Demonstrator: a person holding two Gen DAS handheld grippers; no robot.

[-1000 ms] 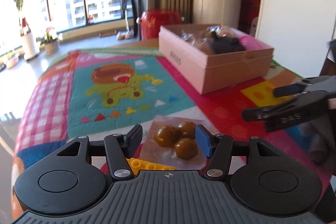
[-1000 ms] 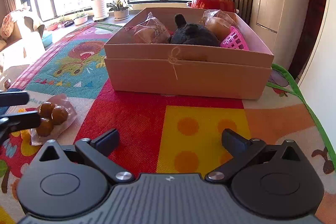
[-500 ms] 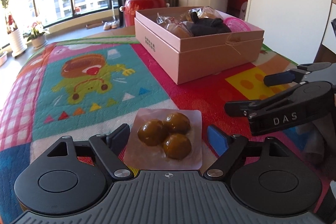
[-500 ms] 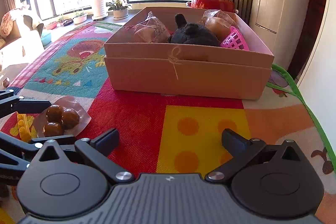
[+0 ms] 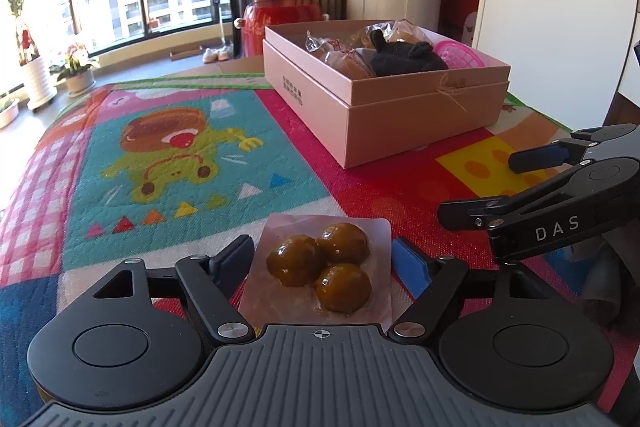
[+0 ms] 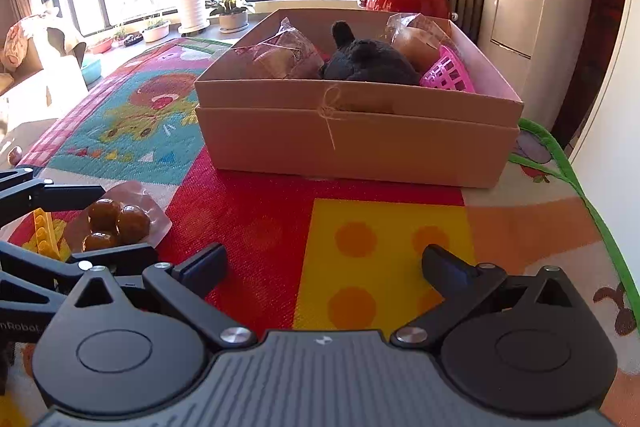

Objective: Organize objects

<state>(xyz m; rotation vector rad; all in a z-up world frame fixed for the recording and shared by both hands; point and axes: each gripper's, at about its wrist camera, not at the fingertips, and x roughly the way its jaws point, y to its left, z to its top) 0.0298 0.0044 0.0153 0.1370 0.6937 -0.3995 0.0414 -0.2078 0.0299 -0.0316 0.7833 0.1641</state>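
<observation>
- Our left gripper [image 5: 324, 259] is spread wide around the snack packet [image 5: 320, 267] on the near mat [image 5: 200, 163], not touching it.
- We close on the packet's edges, not the balls.
- Right gripper [image 6: 324, 267] is apart and empty; box [image 6: 356, 135] sits far right.

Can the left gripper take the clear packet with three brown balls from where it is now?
Probably yes. The left gripper is open, with the clear packet of three brown balls lying flat between its fingers on the colourful quilted mat. Nothing blocks it.
</observation>
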